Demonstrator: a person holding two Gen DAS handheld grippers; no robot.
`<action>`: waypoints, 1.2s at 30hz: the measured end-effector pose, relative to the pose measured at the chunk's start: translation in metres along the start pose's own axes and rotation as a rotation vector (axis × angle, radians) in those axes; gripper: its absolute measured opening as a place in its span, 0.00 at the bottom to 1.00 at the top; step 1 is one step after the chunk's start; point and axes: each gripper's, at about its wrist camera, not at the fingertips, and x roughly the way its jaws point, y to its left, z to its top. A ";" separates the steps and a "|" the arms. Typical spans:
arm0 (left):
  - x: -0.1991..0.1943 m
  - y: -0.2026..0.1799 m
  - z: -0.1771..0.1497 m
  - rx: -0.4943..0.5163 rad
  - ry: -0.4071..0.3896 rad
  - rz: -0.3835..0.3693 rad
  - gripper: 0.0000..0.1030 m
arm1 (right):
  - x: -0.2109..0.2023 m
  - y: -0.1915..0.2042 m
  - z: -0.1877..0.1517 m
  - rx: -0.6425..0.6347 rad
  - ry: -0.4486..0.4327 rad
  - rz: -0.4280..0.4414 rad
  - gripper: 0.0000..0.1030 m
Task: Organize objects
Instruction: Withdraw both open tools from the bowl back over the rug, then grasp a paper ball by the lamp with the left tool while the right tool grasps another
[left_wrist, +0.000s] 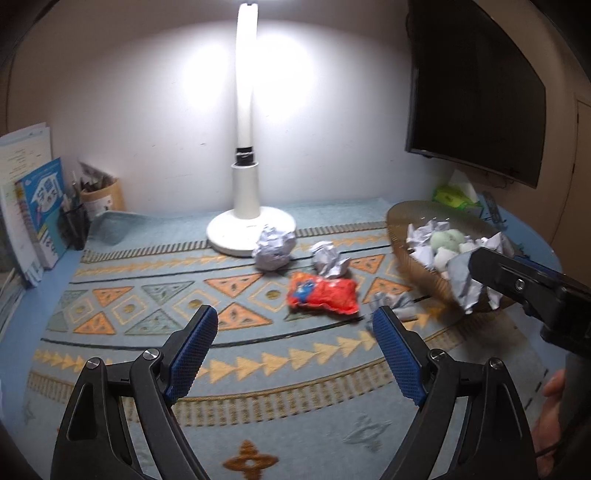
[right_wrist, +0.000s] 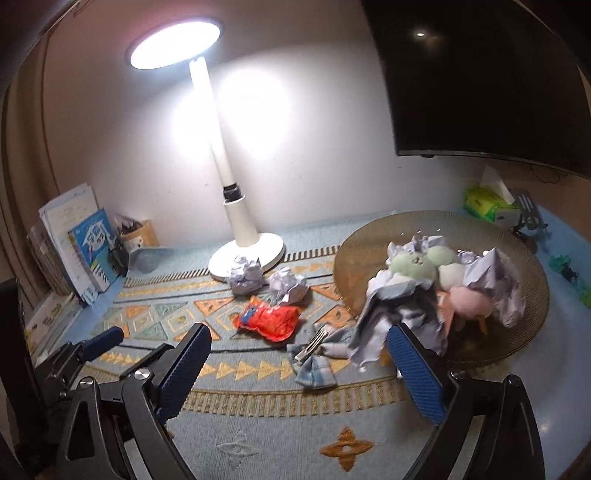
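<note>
Progress roughly at the midpoint, judging by what lies where; going left to right across the table (right_wrist: 565, 369): books (right_wrist: 88, 254) and a pen holder (left_wrist: 105, 194) standing against the wall, seemingly already in their place; white lamp (left_wrist: 245, 206) on its round base, lit; just in front of that base a crumpled paper ball (left_wrist: 272, 251), and beside it a second paper ball (left_wrist: 330, 260), both loose on the patterned mat (left_wrist: 147, 306); touching or nearly touching the second ball, a red snack packet (left_wrist: 324, 295), flattened and wrinkled; right of that a fork (right_wrist: 312, 345) resting on a checked cloth (right_wrist: 314, 369), near the bowl's rim; then the amber bowl (right_wrist: 369, 236), already loaded with crumpled paper, green, white and pink plush toys (right_wrist: 410, 264); one grey-white sheet (right_wrist: 373, 332) spilling over the near rim, half in and half out.

Left to collect, by this reading: two balls, packet, fork and cloth; whether fork and cloth belong in the bowl cannot be told.

Left claw (left_wrist: 295, 325) spread wide over bare mat, nothing between its blue pads, aimed toward the packet; right claw (right_wrist: 299, 350) spread wider, gripping nothing, the overhanging sheet just beside its right pad (right_wrist: 413, 369).

Paper soft, light, easily crushed; packet glossy, likely slippery.
</note>
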 end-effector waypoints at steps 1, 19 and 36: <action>0.004 0.009 -0.007 -0.013 0.013 0.020 0.83 | 0.008 0.003 -0.007 -0.008 0.023 -0.003 0.93; 0.036 0.063 -0.048 -0.198 0.142 -0.001 0.88 | 0.063 0.010 -0.027 -0.028 0.198 -0.105 0.93; 0.065 0.092 0.025 -0.114 0.107 -0.069 0.87 | 0.120 0.020 0.059 0.086 0.281 0.023 0.69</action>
